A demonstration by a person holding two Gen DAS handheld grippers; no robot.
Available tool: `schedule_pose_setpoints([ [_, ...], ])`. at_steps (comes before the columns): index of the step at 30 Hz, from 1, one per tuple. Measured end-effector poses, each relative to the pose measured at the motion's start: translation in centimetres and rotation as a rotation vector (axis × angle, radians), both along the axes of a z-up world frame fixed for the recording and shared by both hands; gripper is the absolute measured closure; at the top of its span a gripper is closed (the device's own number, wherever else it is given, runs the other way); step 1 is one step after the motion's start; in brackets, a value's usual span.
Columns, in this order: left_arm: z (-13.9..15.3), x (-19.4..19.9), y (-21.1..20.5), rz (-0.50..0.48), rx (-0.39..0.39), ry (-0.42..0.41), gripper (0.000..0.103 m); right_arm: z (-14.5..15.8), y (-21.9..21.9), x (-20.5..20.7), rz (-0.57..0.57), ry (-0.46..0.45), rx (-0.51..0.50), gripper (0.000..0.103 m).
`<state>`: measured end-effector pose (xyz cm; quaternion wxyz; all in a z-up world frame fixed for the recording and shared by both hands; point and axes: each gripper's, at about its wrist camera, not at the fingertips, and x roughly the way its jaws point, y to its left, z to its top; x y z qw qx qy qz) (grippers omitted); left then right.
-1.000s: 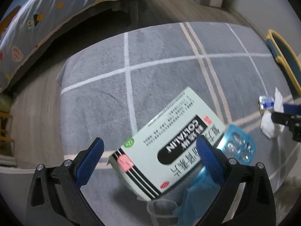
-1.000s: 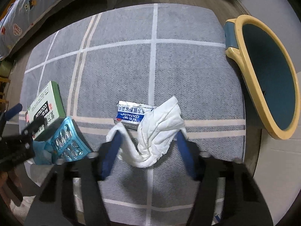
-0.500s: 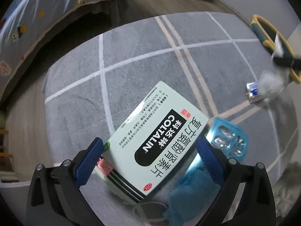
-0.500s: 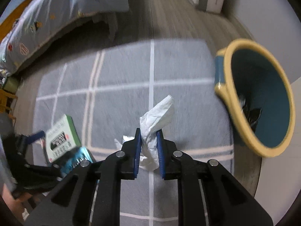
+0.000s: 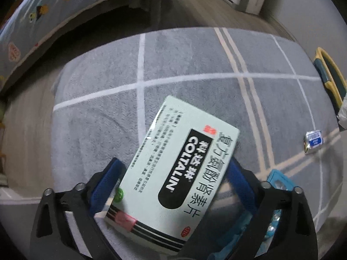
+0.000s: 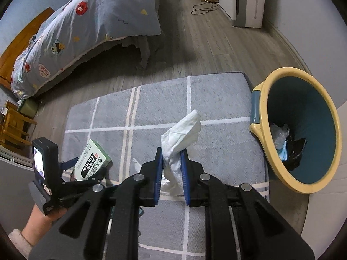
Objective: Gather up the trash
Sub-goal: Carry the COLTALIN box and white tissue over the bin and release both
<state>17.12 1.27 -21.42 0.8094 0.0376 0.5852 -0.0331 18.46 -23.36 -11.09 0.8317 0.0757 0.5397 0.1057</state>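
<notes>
The right gripper (image 6: pixel 171 164) pinches a white tissue (image 6: pixel 181 134) beside the bin (image 6: pixel 263 117). The left gripper (image 5: pixel 173 177), jaws just closing, seemingly grips the medicine box (image 5: pixel 173 171).

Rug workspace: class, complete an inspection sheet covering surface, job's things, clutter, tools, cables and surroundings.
Surface: grey rug with pale lines, on wooden floor.
Job's things: medicine box, tissue, foil packet, blue blister pack; bin beside the rug, trash inside.
Clutter: nothing seen.
Tools: left tool has just been closing, pads against the medicine box; right tool shut on the tissue.
Cables: loose cable on floor near white appliance.
Surroundings: bed with patterned quilt.
</notes>
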Motion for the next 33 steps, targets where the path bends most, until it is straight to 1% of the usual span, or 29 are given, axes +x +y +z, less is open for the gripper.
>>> schedule_pose_setpoints([
  [1,0.2,-0.2,0.0,-0.003,0.000,-0.007,0.018,0.0,0.0,0.0,-0.001,-0.003,0.003,0.087],
  [3,0.5,-0.1,0.0,0.001,-0.034,-0.019,0.020,0.4,0.0,0.1,-0.002,-0.012,0.009,0.087],
  [7,1.8,-0.4,0.3,0.017,-0.034,-0.069,0.020,1.2,-0.3,0.2,-0.011,-0.031,0.028,0.087],
  [12,5.0,-0.1,-1.0,0.014,-0.044,-0.146,0.021,2.7,-1.0,0.1,-0.019,-0.068,0.026,0.087],
  [16,8.1,-0.4,-2.9,-0.019,-0.039,-0.243,0.021,4.4,-2.4,0.2,-0.044,-0.117,0.016,0.087],
  [19,10.3,0.1,-4.1,-0.034,-0.089,-0.290,0.021,5.7,-3.6,0.3,-0.064,-0.150,0.007,0.087],
  [22,11.9,0.1,-6.0,-0.052,-0.125,-0.313,0.020,7.0,-5.0,0.2,-0.086,-0.182,0.010,0.087],
  [26,13.2,-0.1,-8.8,-0.091,-0.125,-0.339,0.020,8.3,-6.9,0.0,-0.115,-0.221,0.006,0.087],
  [30,13.9,0.1,-10.9,-0.119,-0.151,-0.334,0.020,8.8,-9.3,-0.3,-0.146,-0.231,0.012,0.087],
  [33,15.0,0.9,-13.4,-0.183,-0.154,-0.327,0.020,9.6,-11.3,-0.6,-0.154,-0.243,-0.006,0.087],
])
